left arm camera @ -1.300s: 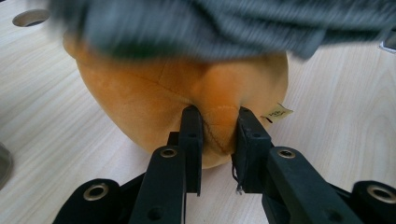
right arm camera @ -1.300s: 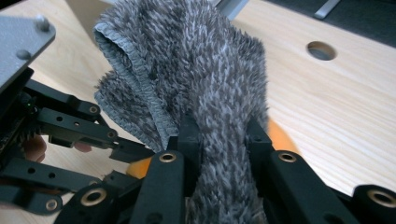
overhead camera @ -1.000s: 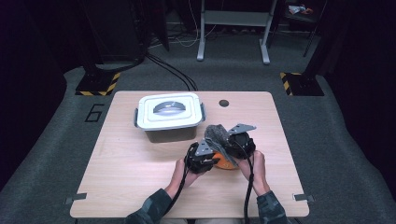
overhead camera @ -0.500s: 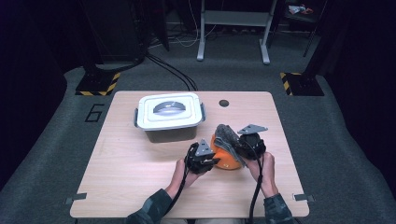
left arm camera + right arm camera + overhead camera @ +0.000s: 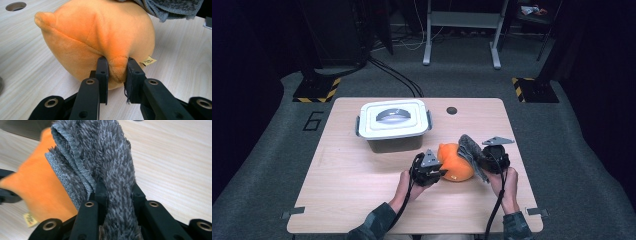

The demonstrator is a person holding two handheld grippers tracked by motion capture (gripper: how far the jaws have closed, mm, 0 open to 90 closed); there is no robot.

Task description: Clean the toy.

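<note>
An orange plush toy [image 5: 455, 161] lies on the wooden table [image 5: 362, 200], right of centre. My left gripper [image 5: 435, 171] is shut on a small stub of that plush toy [image 5: 117, 68] at its near side. A grey fuzzy cloth [image 5: 469, 150] drapes off the toy's right side, and my right gripper [image 5: 484, 159] is shut on a fold of the cloth [image 5: 117, 170]. In the right gripper view the orange toy [image 5: 37, 187] lies left of the cloth, with a small yellow tag [image 5: 30, 219] low down.
A white lidded box [image 5: 393, 122] with a grey handle stands behind and left of the toy. A round hole [image 5: 452, 110] sits near the table's far edge. Bare wood lies along the front and left of the table.
My right gripper has pulled the grey cloth rightward off the orange toy, baring more of the toy. The left gripper has kept still on the toy.
</note>
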